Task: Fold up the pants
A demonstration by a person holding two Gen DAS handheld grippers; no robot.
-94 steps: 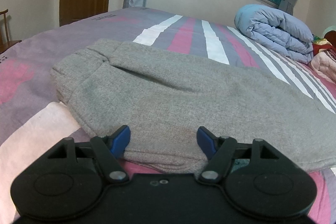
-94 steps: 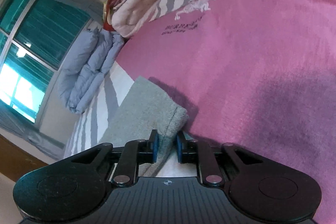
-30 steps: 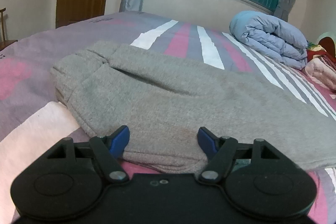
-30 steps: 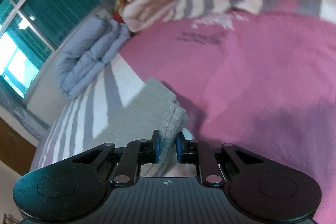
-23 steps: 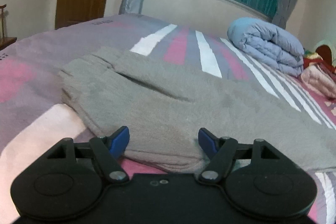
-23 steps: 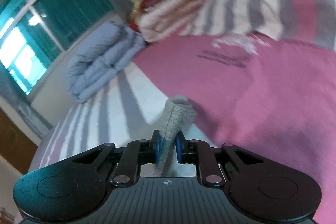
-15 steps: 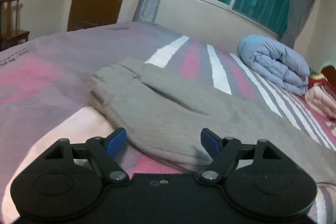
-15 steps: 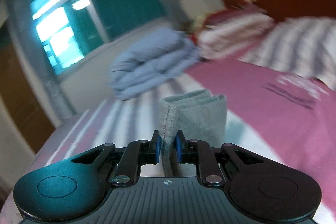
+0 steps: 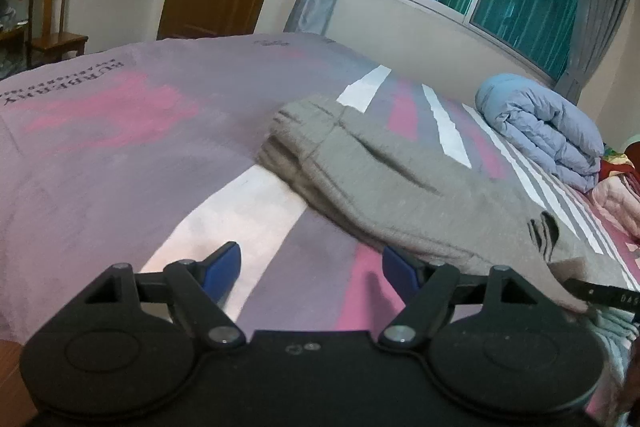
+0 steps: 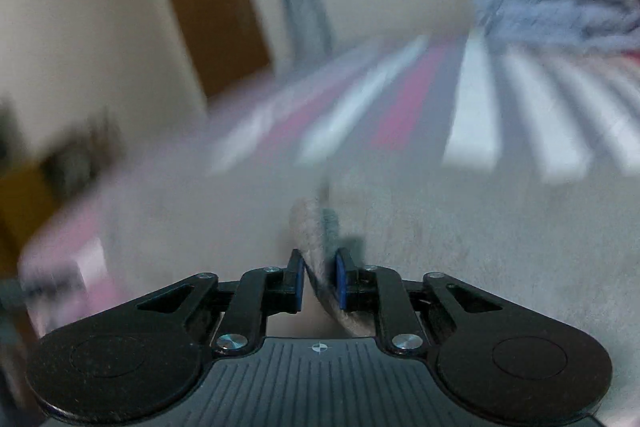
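Now my right gripper [image 10: 318, 281] is loosening, its blue pads parting around a fuzzy cuff of the grey fleece pants [image 9: 400, 179] mid-bed [image 9: 120, 147]; my left gripper [image 9: 310, 265] gapes, empty, over the striped sheet.

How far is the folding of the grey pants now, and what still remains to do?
Done: the grey pants lie lengthwise on the bed, legs apparently stacked. In hand: the right gripper has carried the leg end over the pants; its jaws have just been opening, with the cloth between them. The left gripper is open and empty over the bedcover. Left: lay that end down and smooth the fold.
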